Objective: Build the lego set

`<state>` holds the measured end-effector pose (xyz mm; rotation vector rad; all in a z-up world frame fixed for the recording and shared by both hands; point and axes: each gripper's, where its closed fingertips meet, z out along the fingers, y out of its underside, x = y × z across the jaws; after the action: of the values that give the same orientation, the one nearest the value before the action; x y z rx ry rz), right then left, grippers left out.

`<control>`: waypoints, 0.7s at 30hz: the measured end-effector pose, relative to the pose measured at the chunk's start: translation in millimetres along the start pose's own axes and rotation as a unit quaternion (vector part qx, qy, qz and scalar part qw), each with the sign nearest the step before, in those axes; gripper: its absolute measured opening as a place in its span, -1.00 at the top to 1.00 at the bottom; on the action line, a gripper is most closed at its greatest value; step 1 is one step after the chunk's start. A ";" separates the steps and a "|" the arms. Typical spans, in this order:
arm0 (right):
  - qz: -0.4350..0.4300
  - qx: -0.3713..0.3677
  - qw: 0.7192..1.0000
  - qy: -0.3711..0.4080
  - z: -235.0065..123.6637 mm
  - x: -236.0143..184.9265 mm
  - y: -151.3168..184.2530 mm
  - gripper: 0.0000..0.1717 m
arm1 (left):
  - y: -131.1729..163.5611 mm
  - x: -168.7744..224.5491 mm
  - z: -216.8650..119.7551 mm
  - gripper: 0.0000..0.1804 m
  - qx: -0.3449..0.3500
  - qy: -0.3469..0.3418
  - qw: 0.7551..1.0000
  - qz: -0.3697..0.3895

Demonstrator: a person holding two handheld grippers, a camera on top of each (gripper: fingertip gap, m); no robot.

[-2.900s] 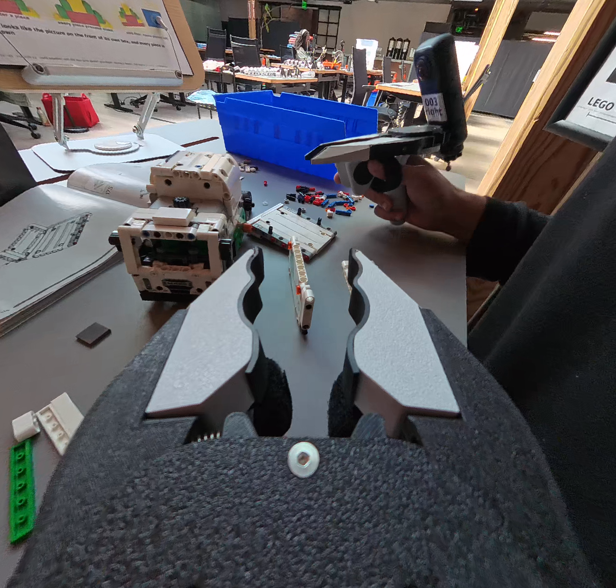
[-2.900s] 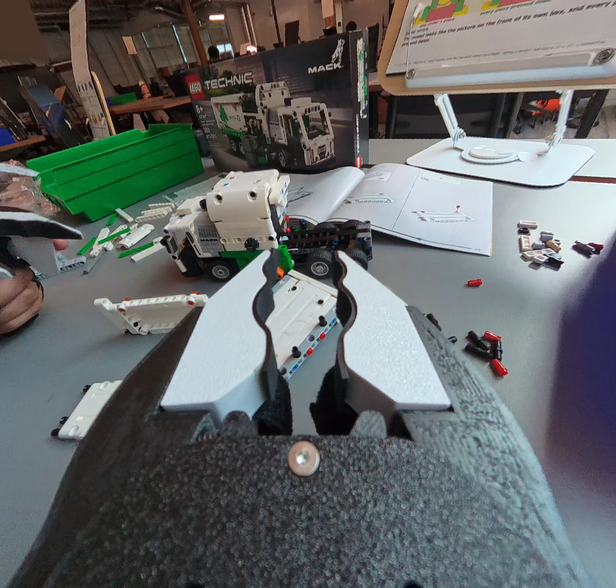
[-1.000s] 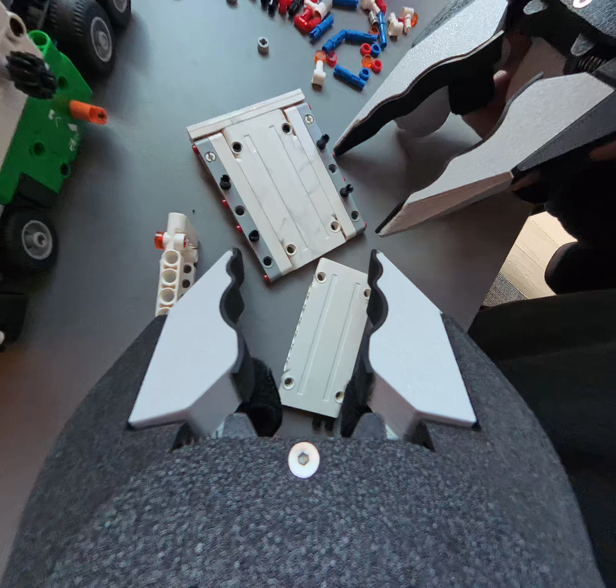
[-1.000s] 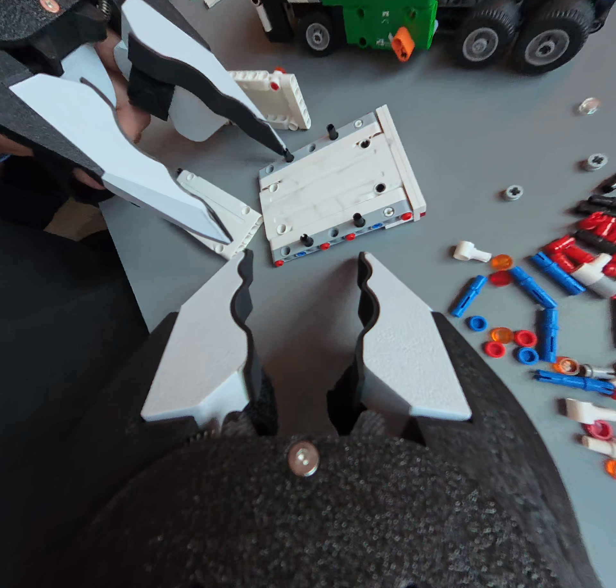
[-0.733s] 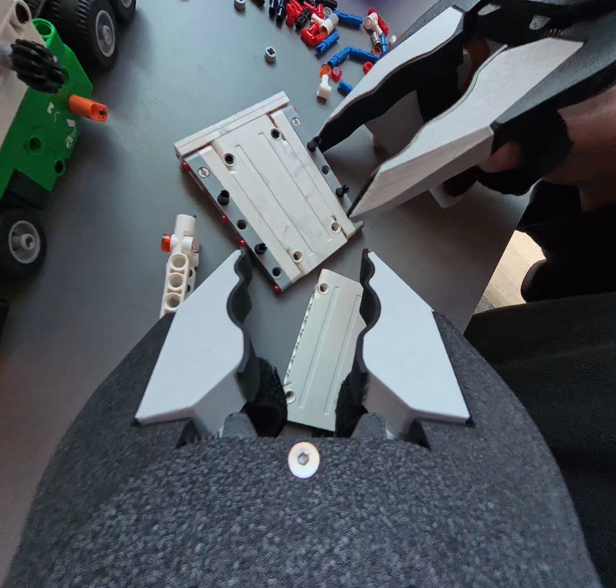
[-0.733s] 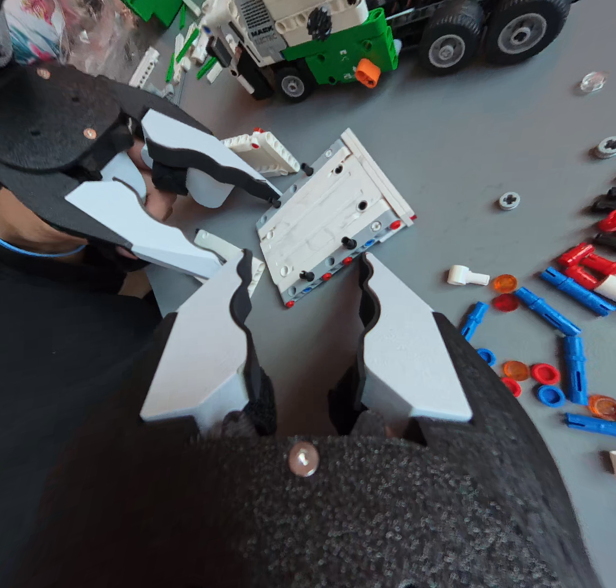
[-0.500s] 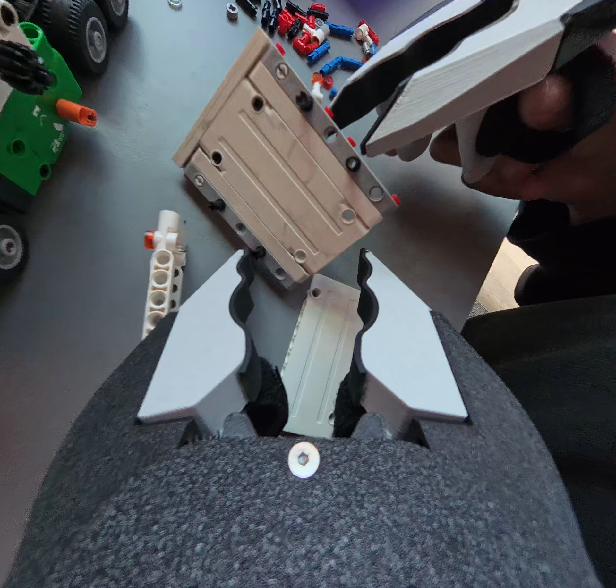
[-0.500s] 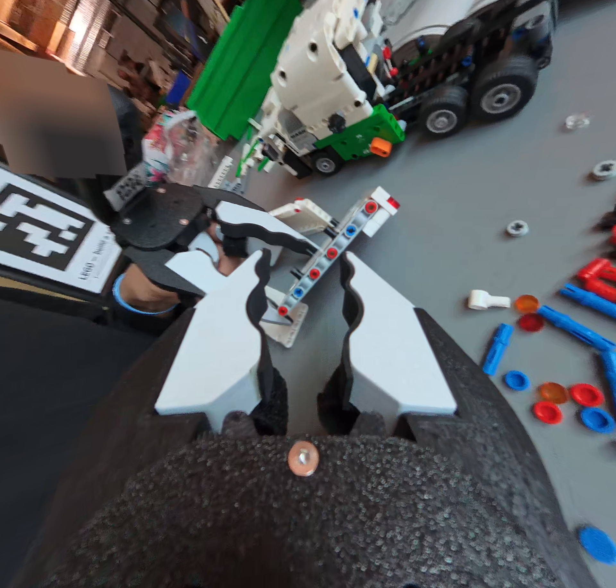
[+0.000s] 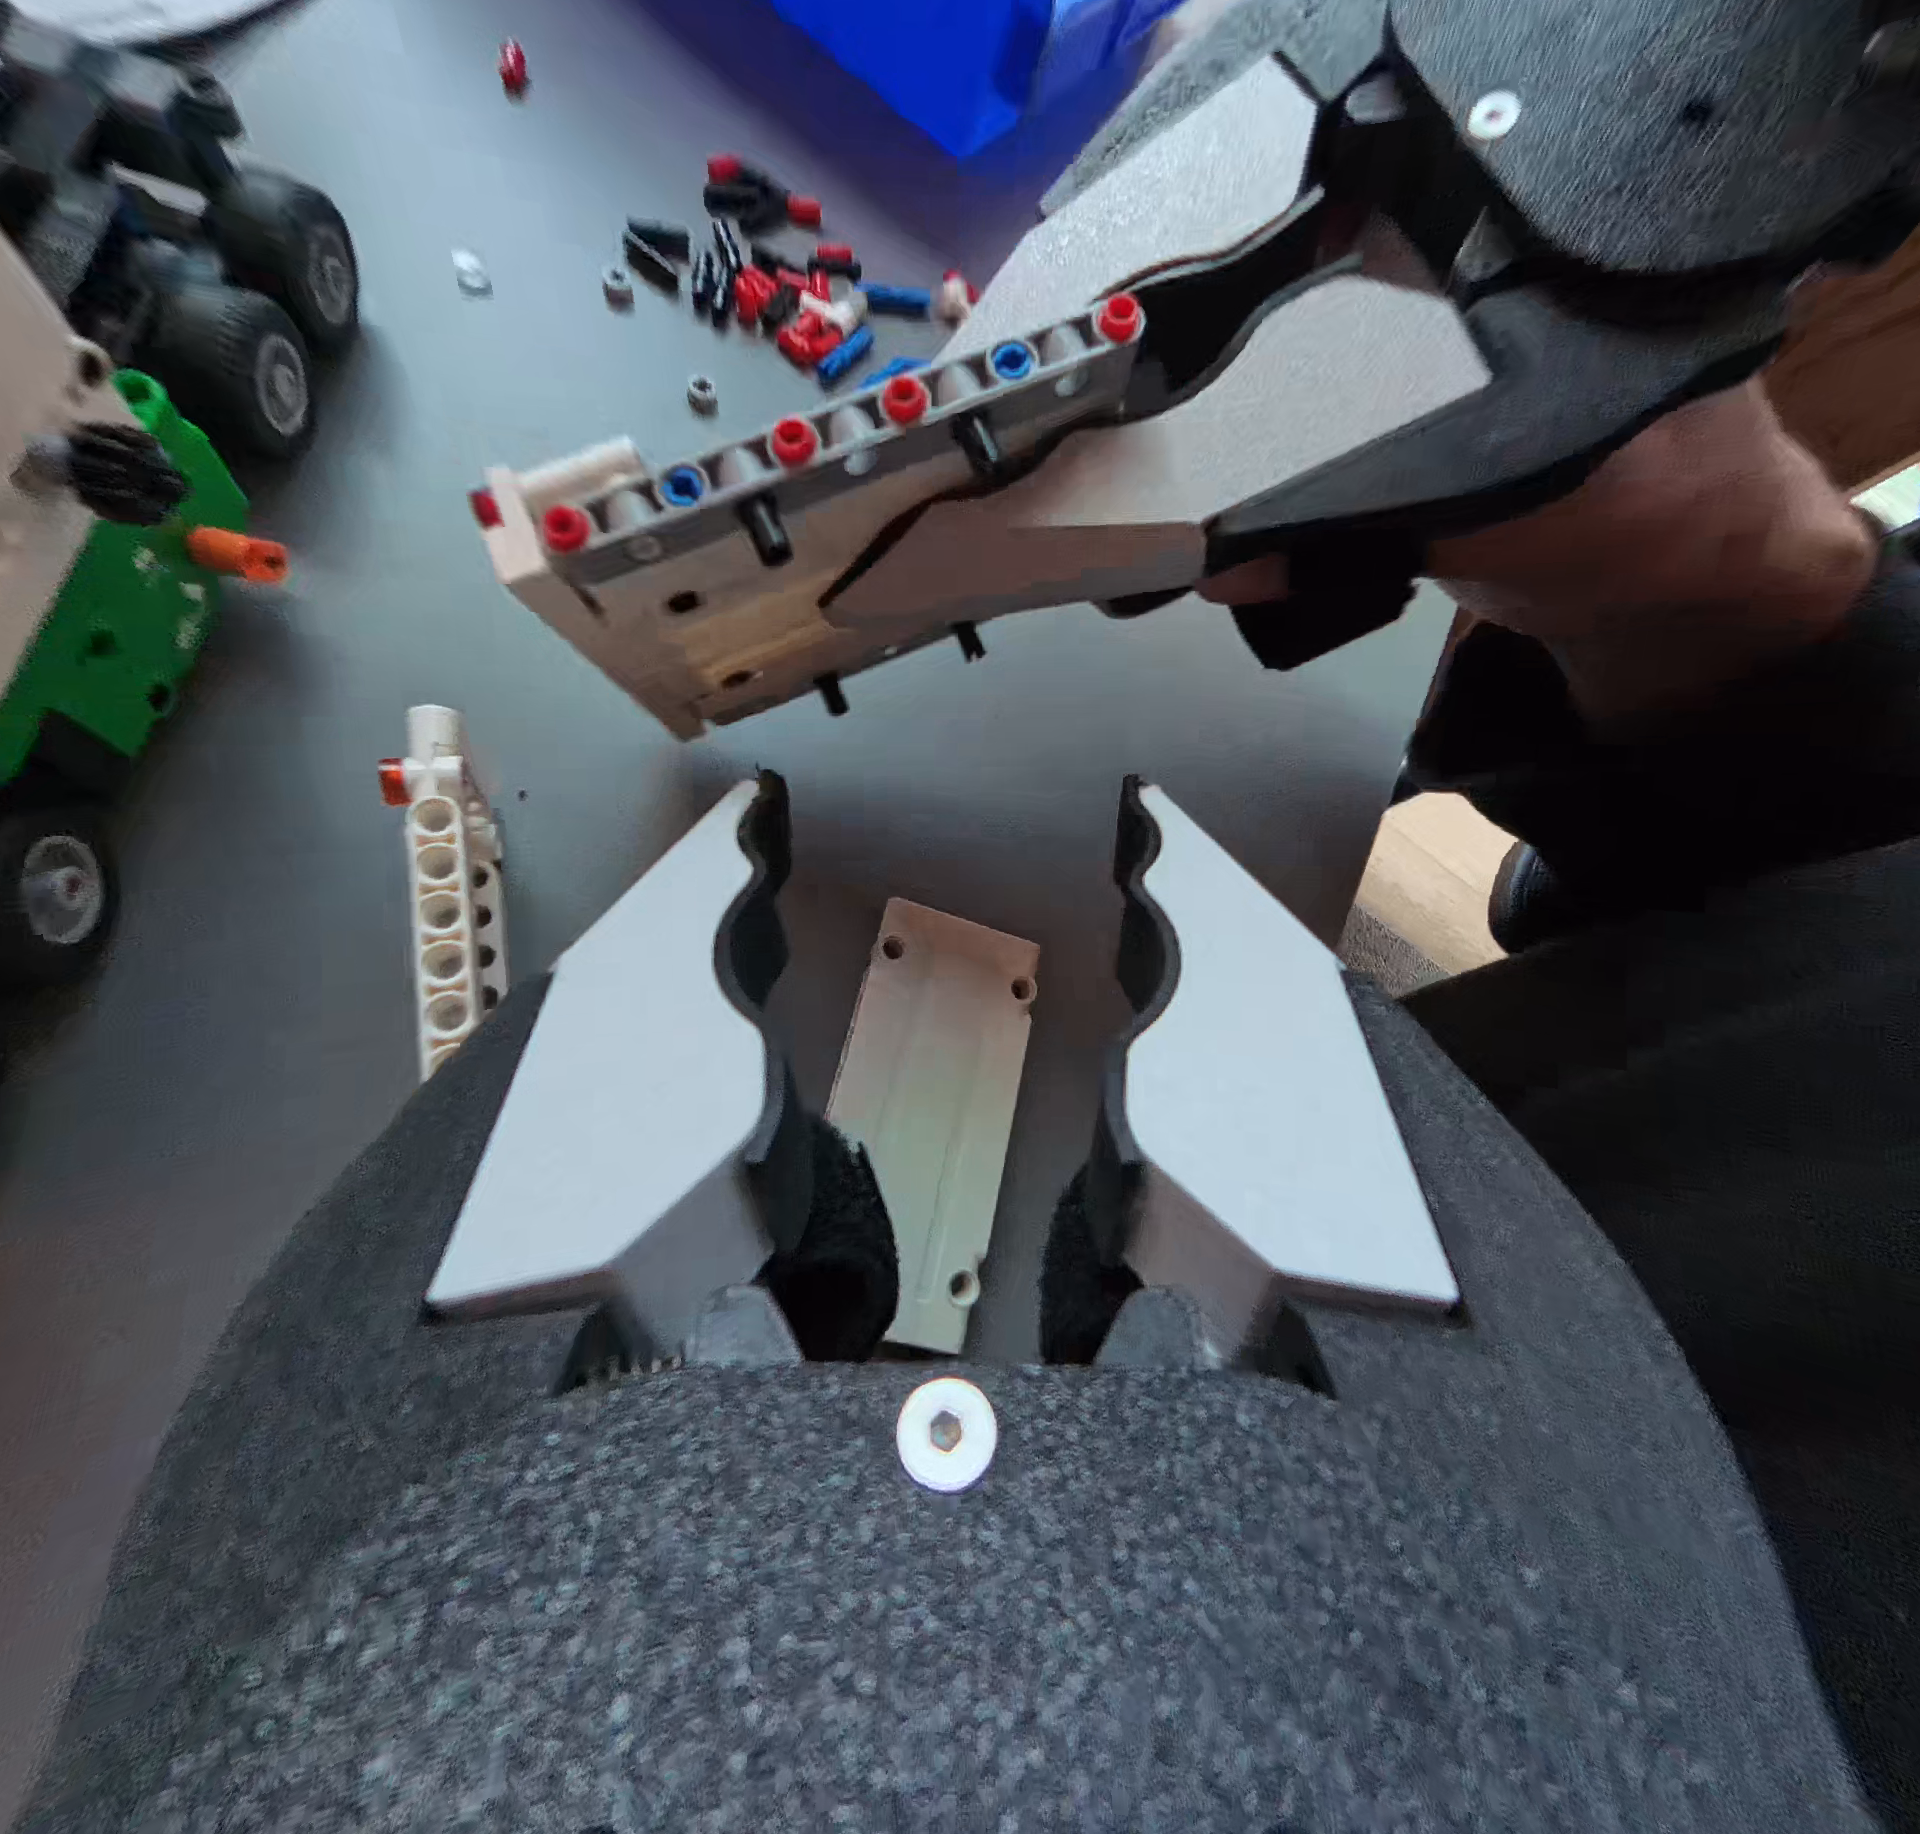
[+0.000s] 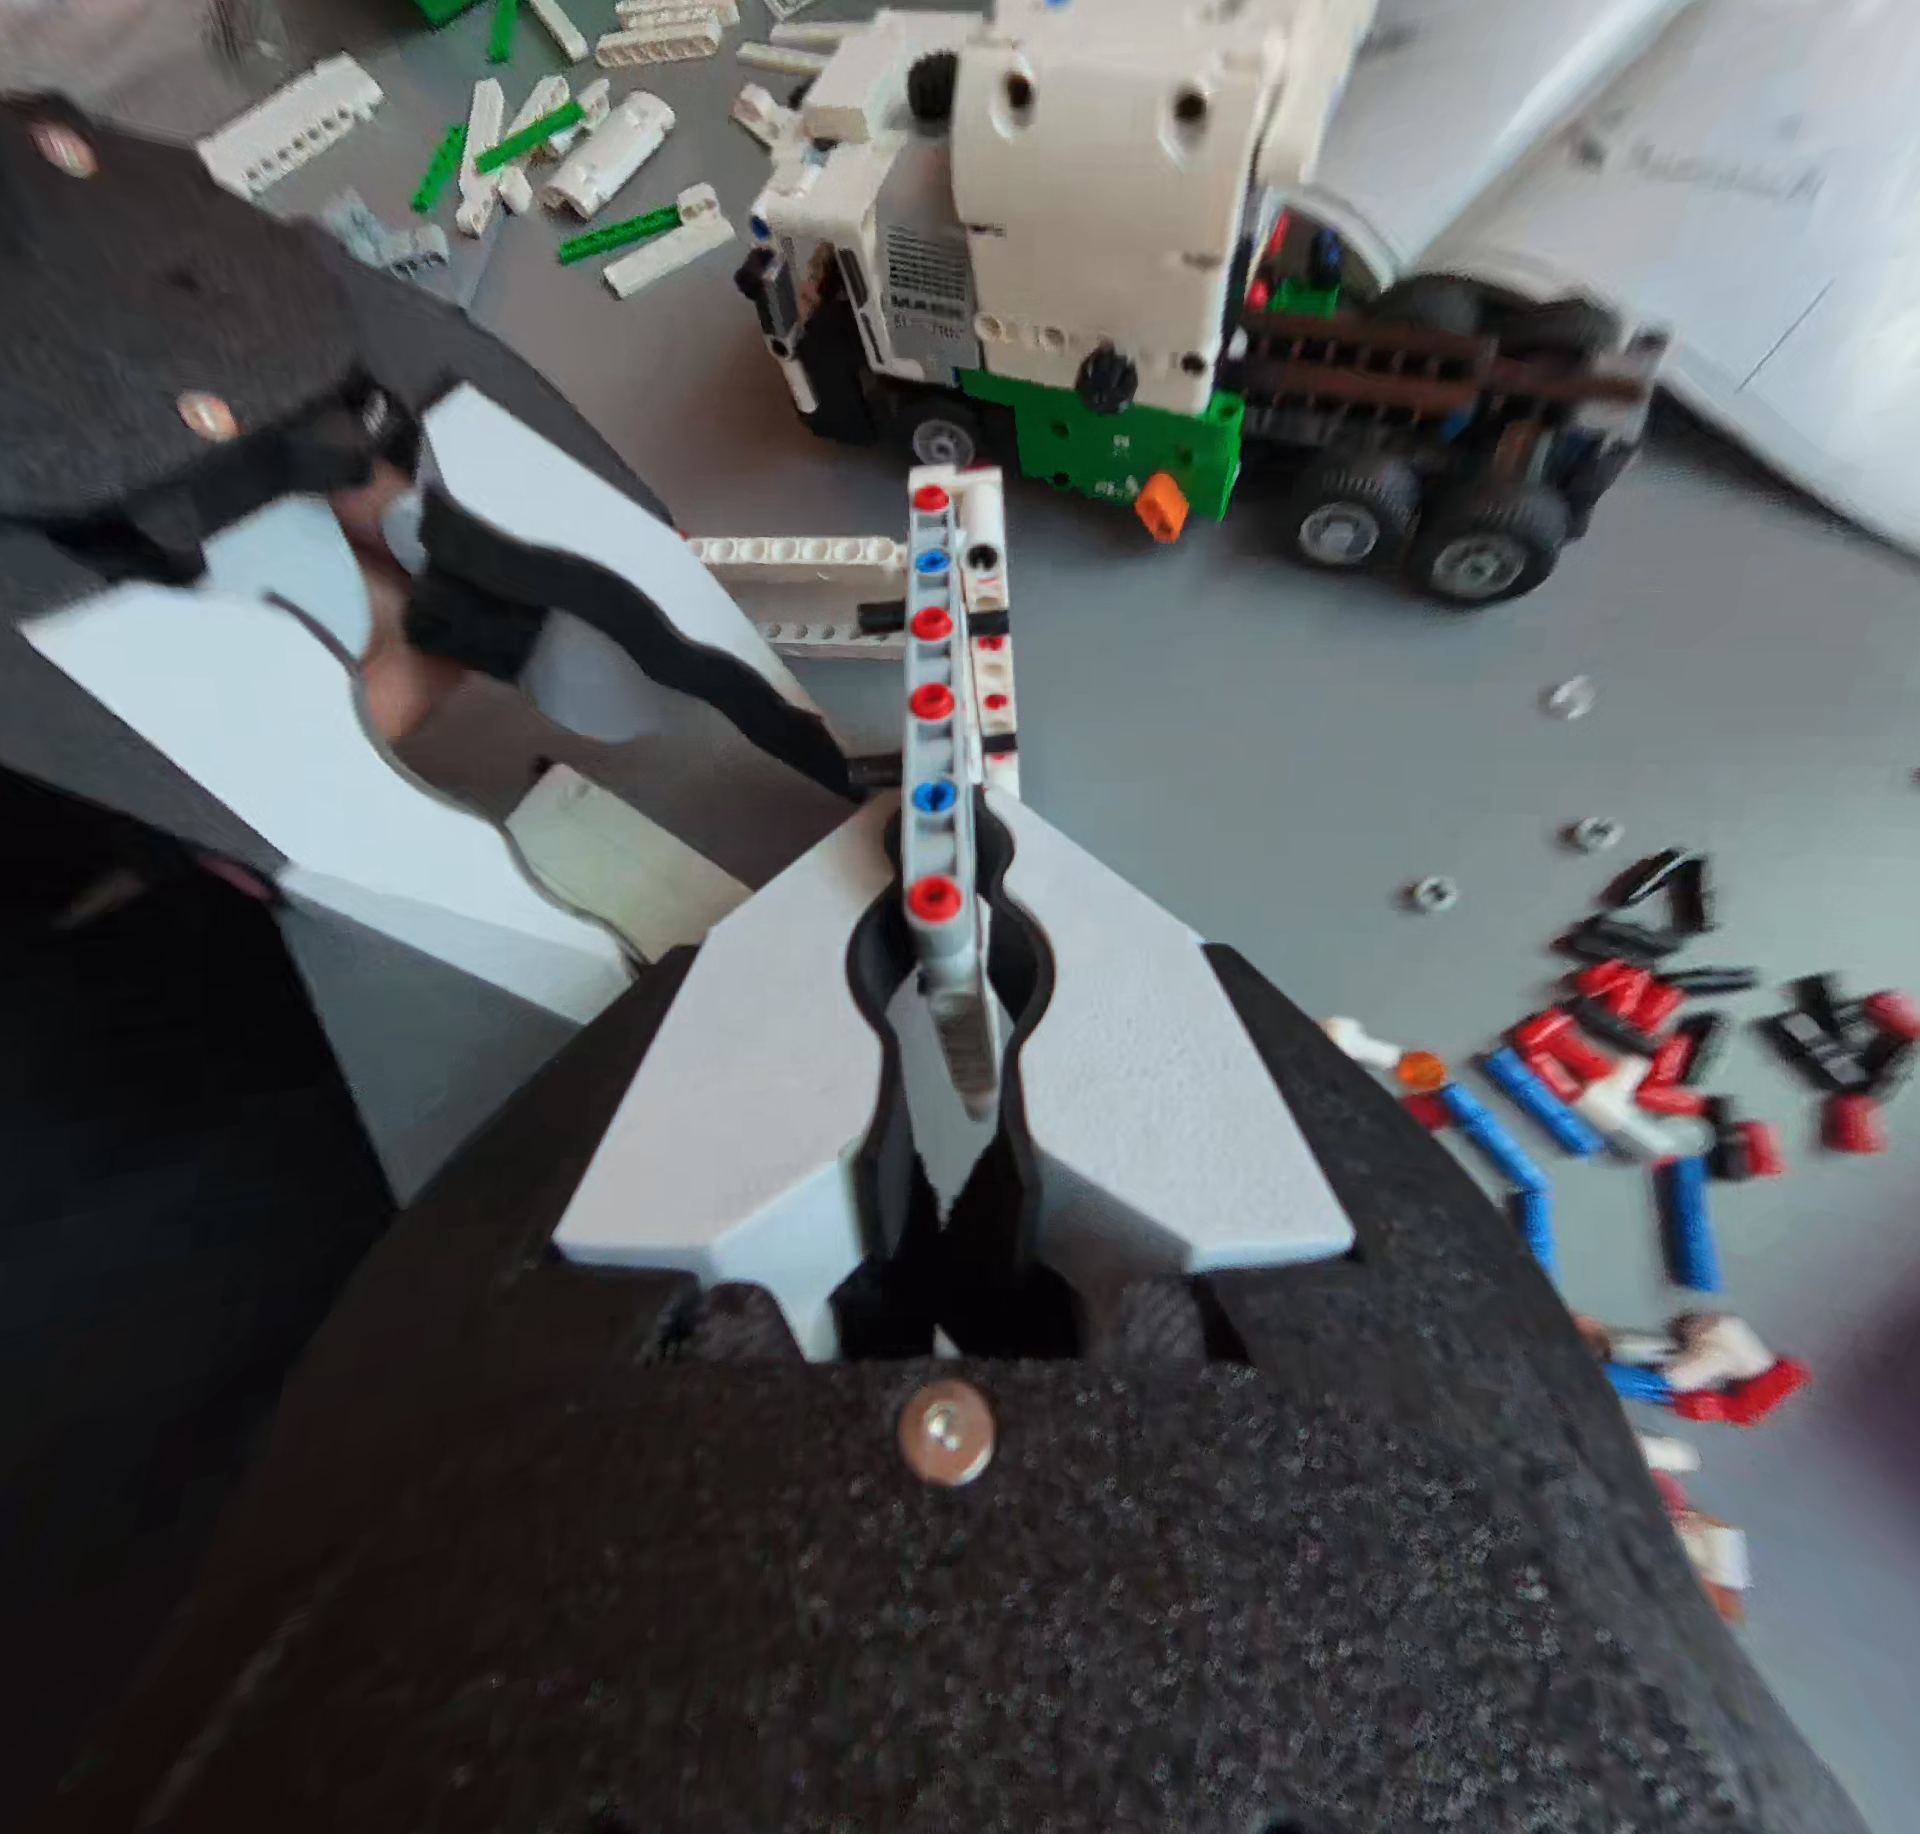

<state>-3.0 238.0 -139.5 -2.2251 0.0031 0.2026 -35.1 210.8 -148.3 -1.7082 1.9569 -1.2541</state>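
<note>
Grey tabletop fills the left wrist view: left gripper gapes empty over a flat white panel lying lengthwise between its fingers, untouched. Right wrist view: right gripper clamps the grey-and-white panel assembly edge-on, raised, long axis pointing ahead.

Change noted: we now have the grey-and-white panel clamped edge-on in our right gripper and raised off the table; previously flat. Our left gripper has widened over the small white plate.
</note>
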 end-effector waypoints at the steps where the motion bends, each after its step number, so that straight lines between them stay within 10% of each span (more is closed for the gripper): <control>1: -0.065 0.013 0.997 0.026 -4.9 2.2 -6.4 0.96 | -7.0 1.6 -11.1 0.31 0.024 0.003 1.000 0.004; 9: -0.371 0.061 0.918 0.124 -23.4 -33.3 -61.2 0.95 | -29.3 -26.1 -95.6 0.30 0.145 -0.081 0.982 0.087; 16: -0.595 0.111 0.772 0.193 -7.7 -81.6 -83.0 0.96 | -18.3 -24.7 -135.5 0.28 0.222 0.033 0.974 -0.036; 21: -0.621 0.108 0.756 0.177 15.0 -102.9 -77.3 0.96 | 2.4 -35.1 -147.1 0.40 0.207 -0.007 0.978 -0.021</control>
<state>-101.0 290.3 -72.9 -1.5742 -1.1429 -0.9013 -126.9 305.5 -74.2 -1.5434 1.5179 -1.5292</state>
